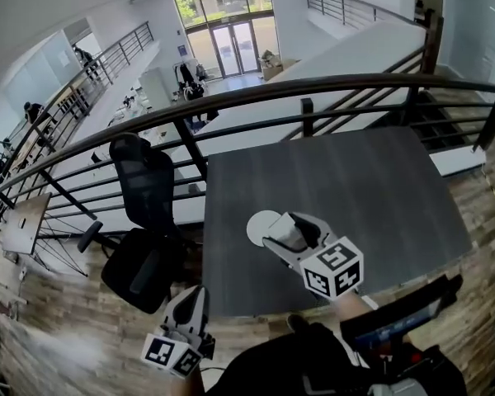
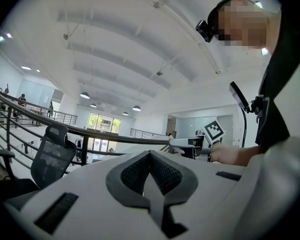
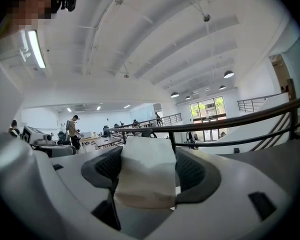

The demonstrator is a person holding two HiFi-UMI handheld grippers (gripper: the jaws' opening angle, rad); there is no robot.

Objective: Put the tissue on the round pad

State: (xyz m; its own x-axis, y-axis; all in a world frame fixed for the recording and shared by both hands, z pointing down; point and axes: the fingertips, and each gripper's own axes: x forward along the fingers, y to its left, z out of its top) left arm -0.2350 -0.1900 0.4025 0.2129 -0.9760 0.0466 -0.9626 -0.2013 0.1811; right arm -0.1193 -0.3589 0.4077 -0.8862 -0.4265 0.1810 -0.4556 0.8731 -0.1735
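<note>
A folded white tissue (image 3: pixel 146 176) sits clamped between the dark pads of my right gripper (image 3: pixel 146 184), which is shut on it. From the head view, that right gripper (image 1: pixel 287 228) hovers over the dark grey table (image 1: pixel 379 188), its tip just right of the white round pad (image 1: pixel 259 226) and partly covering it. The tissue (image 1: pixel 290 234) shows pale between the jaws. My left gripper (image 1: pixel 191 297) hangs low off the table's near-left corner. In its own view the left gripper (image 2: pixel 150 176) has its pads pressed together with nothing between them.
A black office chair (image 1: pixel 144 221) stands left of the table. A dark metal railing (image 1: pixel 313 89) curves along the table's far side, with a drop to a lower floor behind it. The person's body and a dark bag (image 1: pixel 396 328) fill the near edge.
</note>
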